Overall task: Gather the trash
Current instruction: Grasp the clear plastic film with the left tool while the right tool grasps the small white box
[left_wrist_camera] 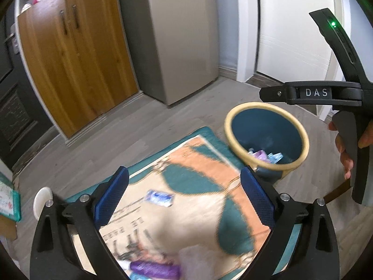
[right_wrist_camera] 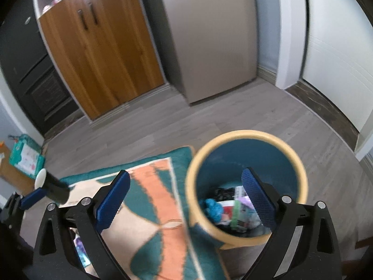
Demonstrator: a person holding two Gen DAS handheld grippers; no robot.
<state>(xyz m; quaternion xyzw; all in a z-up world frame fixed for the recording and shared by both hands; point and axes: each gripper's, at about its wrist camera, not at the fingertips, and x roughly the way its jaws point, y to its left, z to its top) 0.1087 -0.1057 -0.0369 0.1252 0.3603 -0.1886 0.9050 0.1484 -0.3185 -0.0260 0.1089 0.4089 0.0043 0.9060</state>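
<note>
A teal bin with a cream rim [left_wrist_camera: 267,135] stands on the floor at the rug's right edge and holds several wrappers; it also shows in the right wrist view [right_wrist_camera: 247,184]. My left gripper [left_wrist_camera: 184,198] is open and empty above the rug. Below it lie a blue-white wrapper [left_wrist_camera: 159,197] and a purple wrapper [left_wrist_camera: 153,269]. My right gripper [right_wrist_camera: 186,198] is open and empty, its right finger over the bin's mouth. The right gripper's body [left_wrist_camera: 326,93] appears above the bin in the left wrist view.
A patterned teal, orange and cream rug [left_wrist_camera: 193,168] covers the wood floor. A wooden cabinet [left_wrist_camera: 74,65], a fridge [left_wrist_camera: 184,37] and a white door [left_wrist_camera: 293,30] stand behind. A teal box [right_wrist_camera: 25,156] sits at the left.
</note>
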